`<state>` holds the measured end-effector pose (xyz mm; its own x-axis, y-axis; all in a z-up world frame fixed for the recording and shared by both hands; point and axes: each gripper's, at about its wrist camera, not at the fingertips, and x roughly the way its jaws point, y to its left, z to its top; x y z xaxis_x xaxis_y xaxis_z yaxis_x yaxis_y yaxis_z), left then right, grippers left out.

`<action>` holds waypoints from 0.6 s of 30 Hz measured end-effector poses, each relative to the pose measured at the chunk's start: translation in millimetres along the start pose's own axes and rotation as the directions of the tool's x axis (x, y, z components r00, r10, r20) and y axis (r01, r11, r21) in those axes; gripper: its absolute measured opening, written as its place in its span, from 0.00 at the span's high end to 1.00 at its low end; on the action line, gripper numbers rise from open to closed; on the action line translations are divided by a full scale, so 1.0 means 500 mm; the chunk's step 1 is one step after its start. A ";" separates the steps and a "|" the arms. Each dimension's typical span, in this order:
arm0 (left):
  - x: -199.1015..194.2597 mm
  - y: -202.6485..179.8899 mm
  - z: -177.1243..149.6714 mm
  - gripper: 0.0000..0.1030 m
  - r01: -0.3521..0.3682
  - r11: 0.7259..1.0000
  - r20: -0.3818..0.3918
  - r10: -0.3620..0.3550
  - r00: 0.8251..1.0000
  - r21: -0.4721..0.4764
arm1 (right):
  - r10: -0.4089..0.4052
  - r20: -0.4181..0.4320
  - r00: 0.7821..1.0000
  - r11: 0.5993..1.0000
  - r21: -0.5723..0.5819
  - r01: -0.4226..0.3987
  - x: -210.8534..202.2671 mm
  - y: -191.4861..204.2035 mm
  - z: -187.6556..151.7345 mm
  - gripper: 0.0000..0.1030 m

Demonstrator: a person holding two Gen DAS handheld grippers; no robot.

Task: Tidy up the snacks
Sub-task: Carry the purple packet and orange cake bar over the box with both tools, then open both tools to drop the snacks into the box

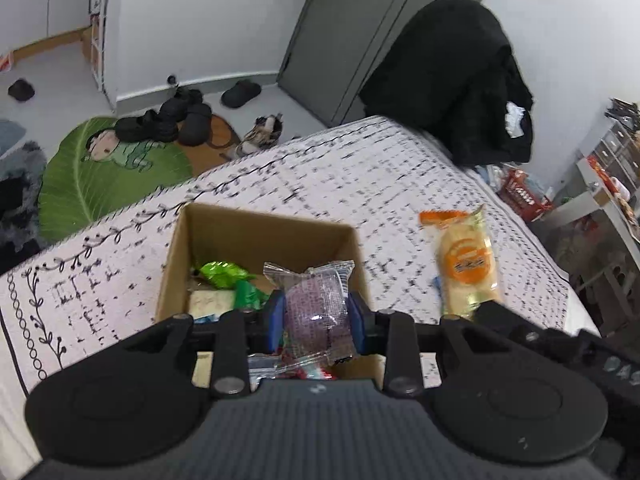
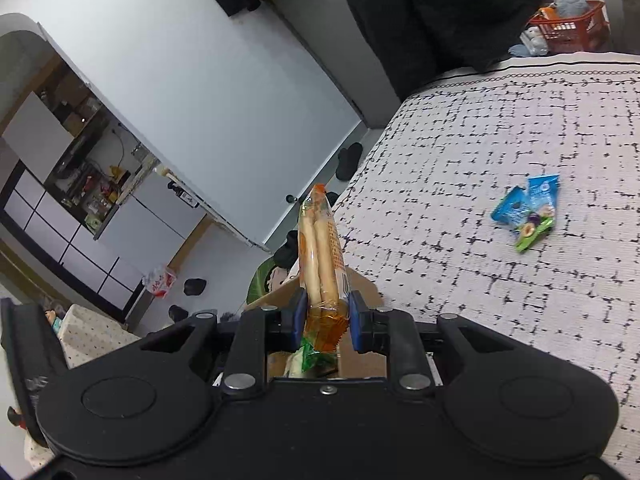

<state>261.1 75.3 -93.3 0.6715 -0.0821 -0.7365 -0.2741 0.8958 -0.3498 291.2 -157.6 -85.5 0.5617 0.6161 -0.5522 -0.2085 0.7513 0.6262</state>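
Two hand-held grippers work over one open cardboard box point(image 1: 264, 236) set on a bed covered by a woven white spread point(image 1: 340, 168) printed with broken black grid lines and a vine border. The left gripper point(image 1: 317, 322) has its blue pads clamped on one purple snack packet point(image 1: 314, 308), a clear crinkled wrapper with crimped ends, held above the box's opening. Inside the brown, square-walled box lie at least two glossy green foil wrappers point(image 1: 224, 272) and a pale flat packet, with more wrappers partly hidden under the gripper.

The right gripper point(image 2: 324, 318) pinches one long orange-ended cracker packet point(image 2: 322, 256) by its lower part; the transparent sleeve shows two pale oval crackers side by side, standing upright between the blue pads. In the left wrist view the same packet point(image 1: 466, 256) appears just beside the box's right wall, showing a round orange label.

Farther out on the spread, well apart from the box, lies a small cluster of blue-and-green sachets point(image 2: 528, 210); they overlap, and their exact count cannot be told, though at least two blue ones show.

Beyond the bed, a black garment point(image 1: 452, 88) is heaped at the far corner, and one leaf-shaped green rug point(image 1: 100, 184) carries several dark shoes on the floor.
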 end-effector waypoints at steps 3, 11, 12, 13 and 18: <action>0.019 0.026 -0.003 0.68 0.005 1.000 -0.025 -0.006 1.000 -0.024 | -0.006 -0.017 1.000 1.000 -0.017 0.006 0.017 0.017 -0.004 0.79; 0.031 0.082 -0.004 0.48 0.059 0.993 -0.053 -0.064 0.996 -0.104 | -0.034 -0.067 0.997 0.998 -0.052 0.031 0.063 0.057 -0.024 0.78; 0.026 0.086 -0.002 0.47 0.054 0.993 -0.044 -0.059 0.997 -0.103 | -0.038 -0.071 0.997 0.998 -0.055 0.034 0.068 0.062 -0.026 0.78; 0.021 0.092 -0.001 0.47 0.052 0.993 -0.036 -0.056 0.998 -0.106 | -0.041 -0.073 0.996 0.998 -0.058 0.037 0.074 0.067 -0.028 0.79; 0.013 0.118 0.006 0.39 0.058 0.990 -0.036 -0.063 0.997 -0.130 | -0.068 -0.075 0.995 0.995 -0.076 0.062 0.090 0.093 -0.032 0.66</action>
<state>251.6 129.1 -117.1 0.6622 -0.1544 -0.7332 -0.3215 0.8254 -0.4641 294.0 -91.1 -90.1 0.5132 0.5797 -0.6329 -0.2332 0.8039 0.5471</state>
